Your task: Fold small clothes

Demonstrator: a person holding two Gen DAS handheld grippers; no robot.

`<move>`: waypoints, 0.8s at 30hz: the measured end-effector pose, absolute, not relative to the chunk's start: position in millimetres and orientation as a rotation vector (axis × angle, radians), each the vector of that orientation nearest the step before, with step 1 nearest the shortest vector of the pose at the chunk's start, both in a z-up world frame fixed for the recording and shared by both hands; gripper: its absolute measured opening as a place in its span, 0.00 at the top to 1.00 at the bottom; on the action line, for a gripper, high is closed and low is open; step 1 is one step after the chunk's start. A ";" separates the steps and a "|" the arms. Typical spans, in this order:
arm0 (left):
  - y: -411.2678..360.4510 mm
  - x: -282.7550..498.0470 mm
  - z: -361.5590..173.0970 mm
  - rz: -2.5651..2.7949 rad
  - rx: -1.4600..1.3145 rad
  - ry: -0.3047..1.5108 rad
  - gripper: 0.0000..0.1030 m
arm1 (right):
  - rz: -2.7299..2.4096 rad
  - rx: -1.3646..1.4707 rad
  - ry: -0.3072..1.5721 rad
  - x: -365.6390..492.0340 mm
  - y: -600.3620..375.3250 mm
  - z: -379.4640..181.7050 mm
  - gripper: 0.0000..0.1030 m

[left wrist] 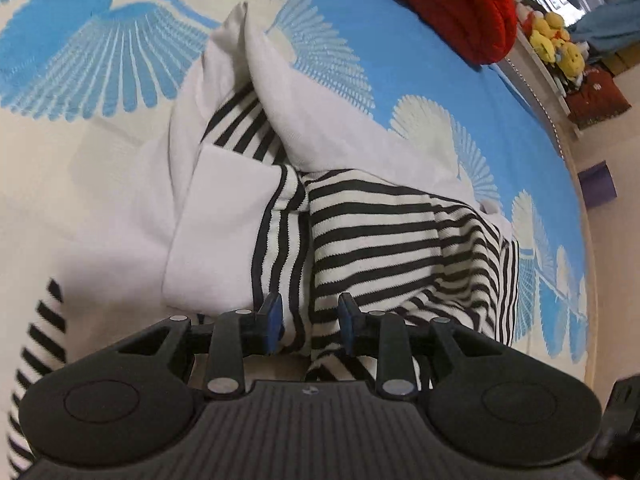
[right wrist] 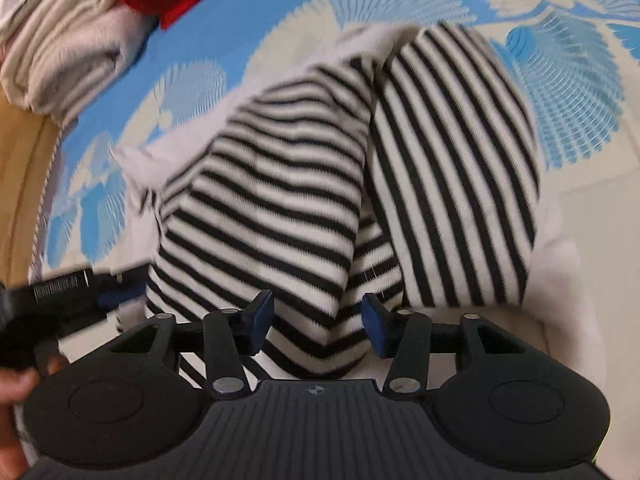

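We find a rumpled black-striped knit garment (left wrist: 372,232) with plain white panels on a blue fan-print bedcover (left wrist: 420,52); left gripper (left wrist: 309,322) and right gripper (right wrist: 316,318) stand part-open, fabric unpinched between them.

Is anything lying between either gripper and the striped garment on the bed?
Nothing visible. The left gripper has open jaws right over a fold of the black-and-white striped garment, and the right gripper is equally open above its striped cloth. The red knit lies far back on the bedspread.
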State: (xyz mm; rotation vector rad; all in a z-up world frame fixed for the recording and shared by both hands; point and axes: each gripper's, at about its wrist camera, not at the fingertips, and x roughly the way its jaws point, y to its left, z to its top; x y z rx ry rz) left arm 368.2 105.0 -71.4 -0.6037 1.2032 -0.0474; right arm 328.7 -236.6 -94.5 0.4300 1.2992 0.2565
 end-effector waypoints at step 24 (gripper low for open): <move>151.5 352.0 -52.1 0.061 -0.744 1.232 0.86 | 0.102 0.632 1.285 332.8 -304.7 -94.2 0.95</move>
